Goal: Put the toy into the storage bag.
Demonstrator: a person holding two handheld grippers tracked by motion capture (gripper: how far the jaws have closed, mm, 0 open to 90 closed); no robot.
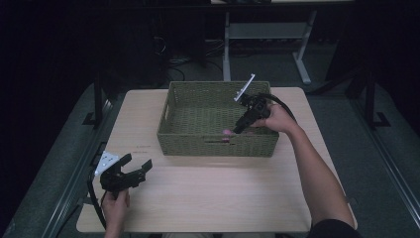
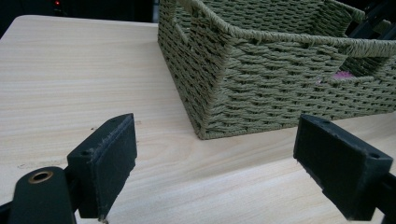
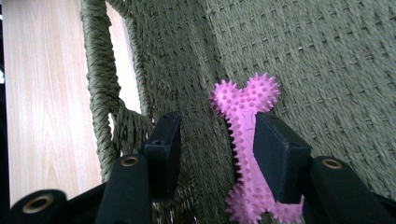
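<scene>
Pink spiked rubber bone toy (image 3: 245, 154) lies on the floor of the olive woven-rope basket (image 1: 171, 126), near its front wall | your right tongs (image 3: 212, 149) straddle it part-open, one pad touching, no grip yet | judged step: pick-up; next, close squarely on the shaft | left tongs (image 2: 212, 163) wide open, empty, over the pale wooden bench (image 1: 213, 193).

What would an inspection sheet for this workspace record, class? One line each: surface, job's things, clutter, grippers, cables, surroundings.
Surface: light wooden table, bare in front.
Job's things: green woven rectangular basket at the table's far half; pink spiky rubber bone toy inside it.
Clutter: nothing seen.
Grippers: left gripper open, near the table's front left corner; right gripper inside the basket, jaws apart either side of the toy.
Cables: black cable trailing from the right gripper.
Surroundings: dark room, white desk frame behind.
</scene>
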